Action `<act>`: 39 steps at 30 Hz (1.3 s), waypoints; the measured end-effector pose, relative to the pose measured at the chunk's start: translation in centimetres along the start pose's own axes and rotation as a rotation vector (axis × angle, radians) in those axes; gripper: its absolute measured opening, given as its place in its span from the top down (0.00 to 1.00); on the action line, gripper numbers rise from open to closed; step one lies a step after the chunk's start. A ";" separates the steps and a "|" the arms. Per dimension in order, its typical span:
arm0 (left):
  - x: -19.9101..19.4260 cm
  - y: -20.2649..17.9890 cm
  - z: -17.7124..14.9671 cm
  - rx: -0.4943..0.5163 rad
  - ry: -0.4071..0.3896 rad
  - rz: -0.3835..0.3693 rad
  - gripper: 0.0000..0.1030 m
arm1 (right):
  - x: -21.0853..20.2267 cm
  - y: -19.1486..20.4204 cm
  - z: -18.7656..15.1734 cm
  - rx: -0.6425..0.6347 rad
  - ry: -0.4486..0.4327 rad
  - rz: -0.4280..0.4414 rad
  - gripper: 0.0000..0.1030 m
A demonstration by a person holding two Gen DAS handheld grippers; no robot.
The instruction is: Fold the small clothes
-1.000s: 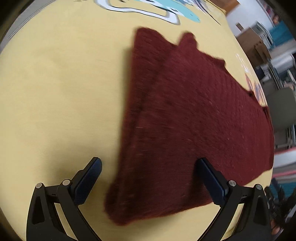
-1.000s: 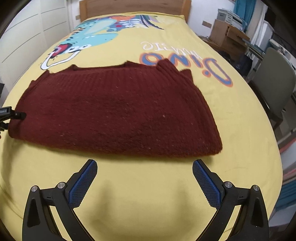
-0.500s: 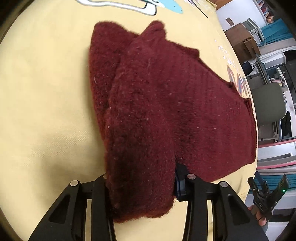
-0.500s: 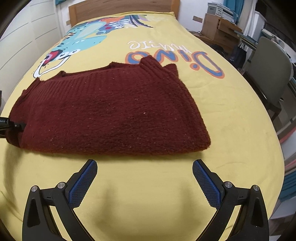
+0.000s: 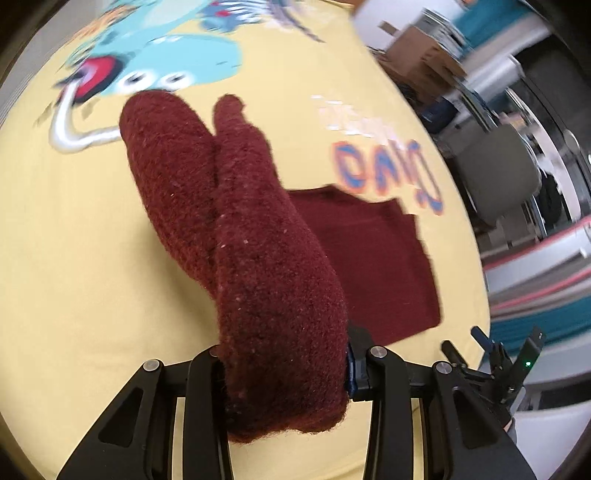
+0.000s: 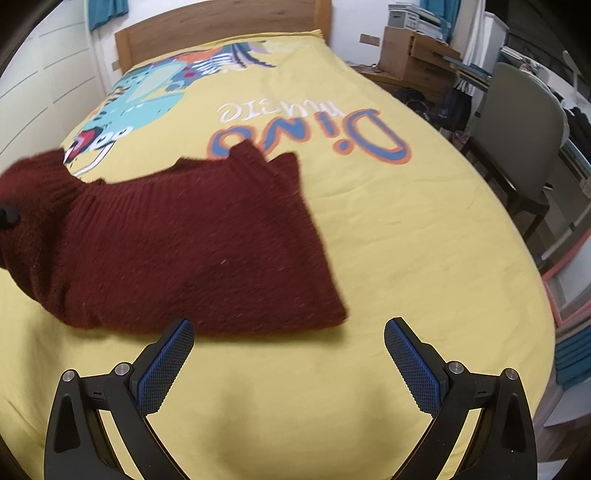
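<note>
Left wrist view
Left gripper [image 5: 284, 373]: seen from behind, its black fingers pinched onto a thick bunched end of the garment; the blue pad of the right-hand finger is just visible against the wool.
Sweater [image 5: 258, 258]: dark red knit; the gripped end is lifted and bulges up in two rounded folds toward the camera, while the remainder lies flat on the bedspread further to the right.
Bedspread [image 5: 74, 229]: yellow, printed with a light-blue cartoon dinosaur [image 5: 170, 62] and blue-and-orange lettering [image 5: 388, 170]; much of the print is blurred.
Right gripper [image 5: 495, 354]: partly seen at the lower right edge, its black fingers apart.
Background: a grey chair [image 5: 498, 173] and cardboard boxes [image 5: 417, 55] are seen beside the bed, blurred.

Right wrist view
Right gripper [image 6: 288, 343]: fingers spread wide, blue textured pads facing each other, nothing between them; it is held just above the bedspread [image 6: 406, 240], near the sweater's front edge.
Sweater [image 6: 184, 240]: spread across the left and middle of the bed, its left end raised off the surface.
Lettering [image 6: 314, 140]: "Dino" is read upside down beyond the sweater.
Headboard [image 6: 221, 26]: wooden, at the far end.
Chair [image 6: 517, 140]: grey, standing to the right of the bed.
</note>
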State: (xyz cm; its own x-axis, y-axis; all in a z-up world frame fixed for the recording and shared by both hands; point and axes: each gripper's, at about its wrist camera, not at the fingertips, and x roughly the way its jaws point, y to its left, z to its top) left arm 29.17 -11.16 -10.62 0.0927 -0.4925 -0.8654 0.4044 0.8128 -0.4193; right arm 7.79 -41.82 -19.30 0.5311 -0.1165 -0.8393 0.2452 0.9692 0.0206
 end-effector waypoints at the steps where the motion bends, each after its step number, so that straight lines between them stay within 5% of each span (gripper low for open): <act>1: 0.4 -1.7 0.5 0.020 -0.003 -0.005 0.69 | -0.2 -0.4 0.2 0.004 -0.004 -0.003 0.00; 8: 9.1 -11.4 1.6 0.118 0.065 0.013 0.69 | -1.7 -4.1 1.1 0.043 -0.035 -0.033 0.00; 15: 16.0 -12.9 -1.1 0.163 0.152 0.119 0.67 | 0.0 -6.9 -0.9 0.065 0.041 -0.060 0.00; 24: 16.2 -14.1 -1.9 0.126 0.150 0.163 0.45 | 2.7 -8.3 -3.9 0.108 0.135 -0.066 0.00; 33: 10.7 -14.1 -2.4 0.128 0.071 0.117 0.03 | 1.7 -8.1 -3.0 0.115 0.112 -0.040 0.00; 39: 6.0 -10.5 -2.7 0.100 -0.053 0.152 0.01 | -0.6 -6.6 1.4 0.105 0.102 0.063 0.00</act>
State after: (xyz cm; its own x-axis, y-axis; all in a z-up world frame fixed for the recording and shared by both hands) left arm 23.05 -21.85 -12.18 0.2064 -0.3838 -0.9001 0.4699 0.8457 -0.2528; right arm 6.96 -48.46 -18.17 0.4647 -0.0281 -0.8850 0.3001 0.9454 0.1275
